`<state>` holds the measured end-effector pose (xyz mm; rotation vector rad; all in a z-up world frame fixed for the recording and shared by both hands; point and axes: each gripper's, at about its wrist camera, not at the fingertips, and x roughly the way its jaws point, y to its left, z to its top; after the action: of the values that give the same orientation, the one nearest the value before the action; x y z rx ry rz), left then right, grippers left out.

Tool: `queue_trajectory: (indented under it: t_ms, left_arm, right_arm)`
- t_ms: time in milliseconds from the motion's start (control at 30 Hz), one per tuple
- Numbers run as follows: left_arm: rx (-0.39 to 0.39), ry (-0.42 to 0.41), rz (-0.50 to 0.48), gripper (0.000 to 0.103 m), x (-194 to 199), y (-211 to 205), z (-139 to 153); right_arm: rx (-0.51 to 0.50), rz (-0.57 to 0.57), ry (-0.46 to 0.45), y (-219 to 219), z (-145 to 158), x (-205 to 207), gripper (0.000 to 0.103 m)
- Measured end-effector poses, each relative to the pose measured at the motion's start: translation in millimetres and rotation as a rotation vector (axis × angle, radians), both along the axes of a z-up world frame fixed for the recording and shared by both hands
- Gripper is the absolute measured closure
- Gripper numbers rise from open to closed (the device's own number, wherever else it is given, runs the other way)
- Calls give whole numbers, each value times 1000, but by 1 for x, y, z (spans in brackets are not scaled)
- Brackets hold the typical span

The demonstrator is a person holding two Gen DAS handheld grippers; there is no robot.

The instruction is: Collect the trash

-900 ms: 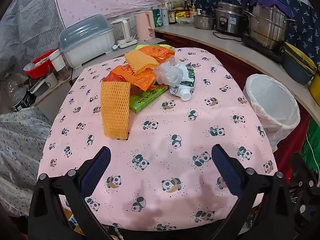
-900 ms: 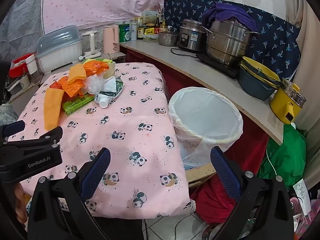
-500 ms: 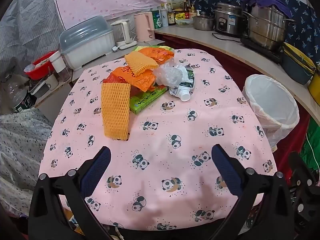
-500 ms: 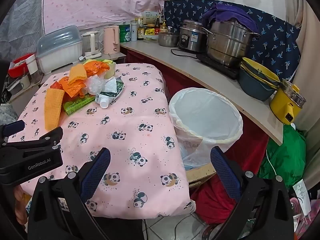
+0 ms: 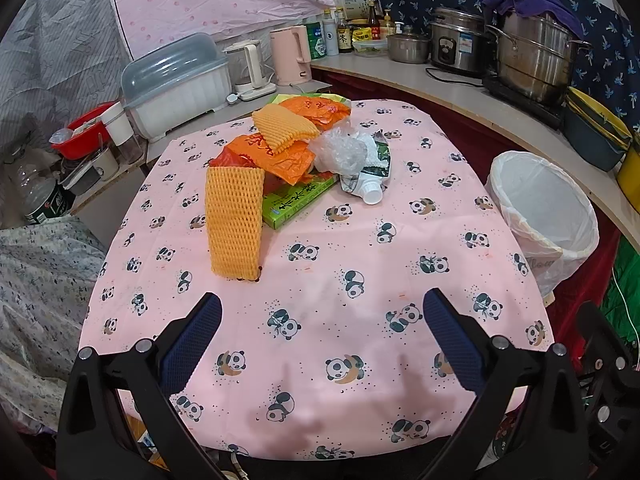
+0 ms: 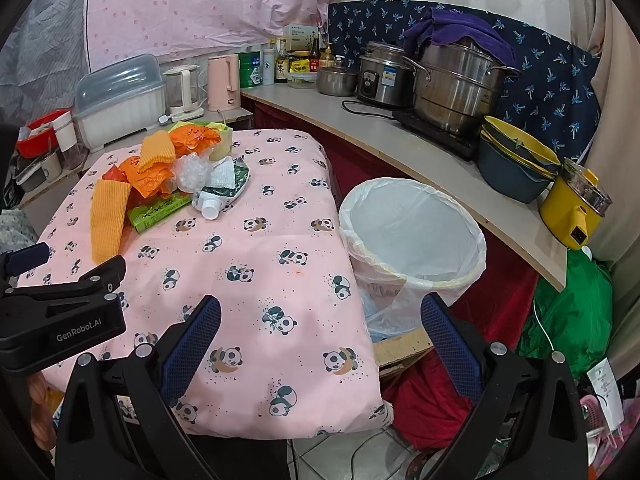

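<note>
1. Beside the table's right edge stands the lined bin (image 6: 412, 236); it looks empty (nothing collected yet).
2. On the far part of the tablecloth (image 5: 320, 280) the trash pile (image 5: 288, 160) lies untouched.
3. Left gripper (image 5: 322, 332) and right gripper (image 6: 320, 330) hover near, jaws wide apart, holding nothing.

A pink kettle (image 6: 224, 82) and a clear-lidded dish box (image 6: 120, 100) stand behind the panda tablecloth (image 6: 256, 264). On the counter (image 6: 400, 148), a purple cloth (image 6: 460, 32) drapes a steel steamer pot (image 6: 456, 84); the bottles (image 6: 282, 62) beyond look like condiments.
</note>
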<state>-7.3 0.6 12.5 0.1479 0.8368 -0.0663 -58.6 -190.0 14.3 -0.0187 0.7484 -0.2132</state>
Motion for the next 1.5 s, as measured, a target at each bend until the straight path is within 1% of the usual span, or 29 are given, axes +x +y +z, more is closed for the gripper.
queue_trajectory:
  t_ms: [267,367,867,1500]
  left_arm:
    - [0,-2,-2,7,2,-1,1]
    - [0,-4,-1,7,1,-1,0]
    - [0,-7,0,7,1,-2,0]
    - [3,-13,-2,7,3,-4,7]
  right_arm:
    - [4,3,-3,-5,-4,-3,7]
    - [7,5,-3,1,2,0,7]
    - [15,4,-7,0,1,-1,7]
    - [17,3,-12,-4,0,1,7]
